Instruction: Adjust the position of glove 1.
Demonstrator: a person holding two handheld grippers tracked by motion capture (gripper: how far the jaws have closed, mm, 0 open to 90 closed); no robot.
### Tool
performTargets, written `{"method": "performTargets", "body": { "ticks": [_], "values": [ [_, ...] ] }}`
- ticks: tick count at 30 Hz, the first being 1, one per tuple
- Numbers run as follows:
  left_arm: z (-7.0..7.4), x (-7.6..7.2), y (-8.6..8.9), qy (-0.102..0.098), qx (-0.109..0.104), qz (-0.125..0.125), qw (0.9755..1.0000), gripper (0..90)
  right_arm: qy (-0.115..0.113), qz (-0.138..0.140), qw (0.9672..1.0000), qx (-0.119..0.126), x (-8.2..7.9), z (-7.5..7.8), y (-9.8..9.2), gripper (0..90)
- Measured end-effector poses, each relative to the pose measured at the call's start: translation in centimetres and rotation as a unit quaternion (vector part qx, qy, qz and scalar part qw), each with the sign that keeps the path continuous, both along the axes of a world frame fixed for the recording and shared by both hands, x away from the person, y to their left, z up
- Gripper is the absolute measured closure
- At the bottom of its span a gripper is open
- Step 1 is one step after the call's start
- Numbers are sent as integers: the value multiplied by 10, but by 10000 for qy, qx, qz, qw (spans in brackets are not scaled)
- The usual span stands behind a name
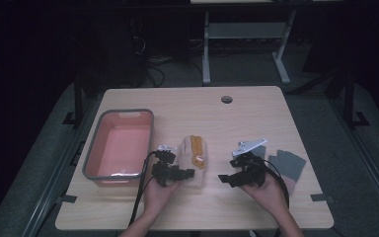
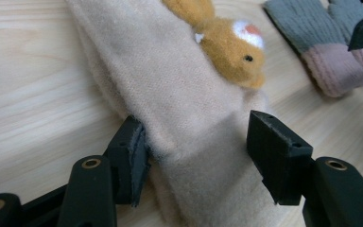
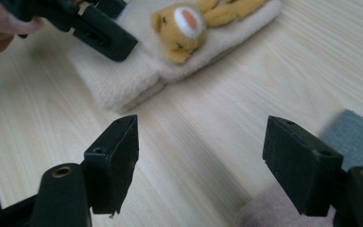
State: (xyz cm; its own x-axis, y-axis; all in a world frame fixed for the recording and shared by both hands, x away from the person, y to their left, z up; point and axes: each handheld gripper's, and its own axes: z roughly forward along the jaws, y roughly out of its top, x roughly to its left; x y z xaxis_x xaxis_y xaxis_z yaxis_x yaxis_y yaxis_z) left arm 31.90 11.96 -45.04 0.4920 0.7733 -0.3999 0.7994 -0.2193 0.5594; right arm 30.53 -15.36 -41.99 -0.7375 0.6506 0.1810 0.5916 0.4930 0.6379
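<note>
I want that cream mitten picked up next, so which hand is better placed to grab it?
Left, probably: the left gripper already straddles the cream mitten cuff, while the right gripper hovers over bare table.

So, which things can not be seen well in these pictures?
- Cream plush sock: left gripper view, bottom edge cuts off its cuff.
- Grey glove: right gripper view, a jaw and the right edge hide most of it.
- Pink basin: high view, too dim to judge its inside.

Dim high view, black surroundings — bright, softly blurred close-ups from both grippers.
</note>
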Motion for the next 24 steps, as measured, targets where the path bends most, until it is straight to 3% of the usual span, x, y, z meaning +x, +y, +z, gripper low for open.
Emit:
{"method": "performTargets", "body": {
  "ticks": [6,13,24],
  "values": [
    [-3,1,-13,41,-180,-35,9998,416,177,-165,9996,112,2,-5,-5,275],
    [-4,1,-26,57,-254,-168,9995,412,323,-296,9989,168,4,-10,-6,275],
    [-5,1,-43,74,-322,-347,9989,404,618,-533,9953,515,12,-16,-11,294]
  ]
}}
